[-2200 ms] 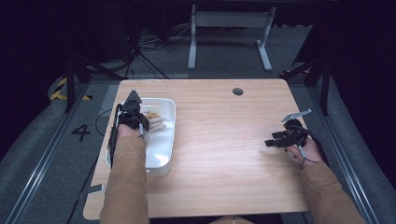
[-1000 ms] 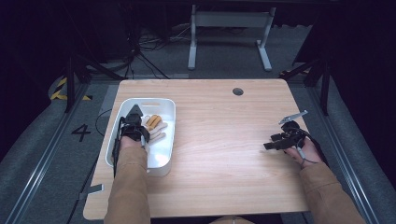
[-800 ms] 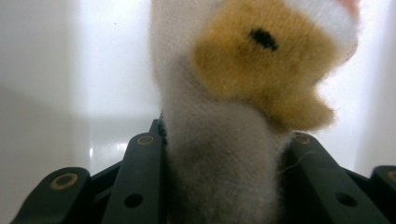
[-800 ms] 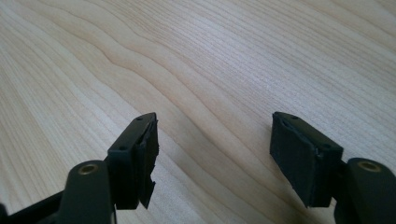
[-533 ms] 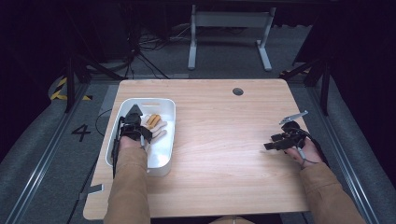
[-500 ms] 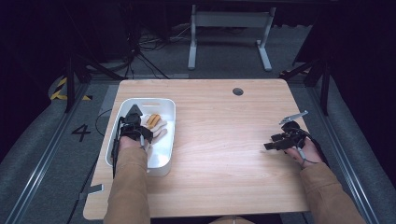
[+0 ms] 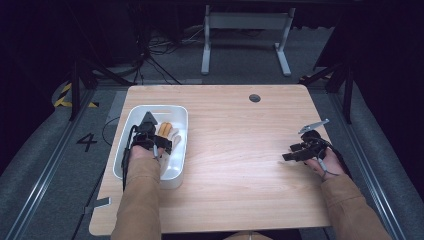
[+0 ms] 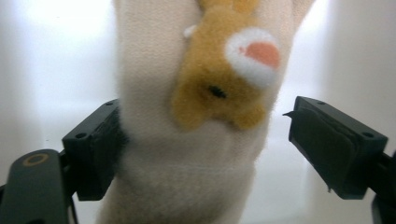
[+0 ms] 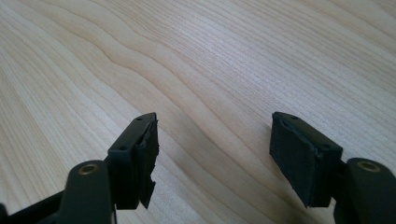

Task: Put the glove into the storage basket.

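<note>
Sock (image 8: 187,154) lies lengthwise along the bin (image 7: 176,170).

A sock (image 7: 170,137) lies in the tub (image 7: 131,120) on the table's (image 7: 240,165) left side.

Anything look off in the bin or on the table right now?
Nothing stands out. The sock with the plush animal patch lies in the white bin; the left gripper has just been opening around it. The right gripper is open over bare table.
</note>
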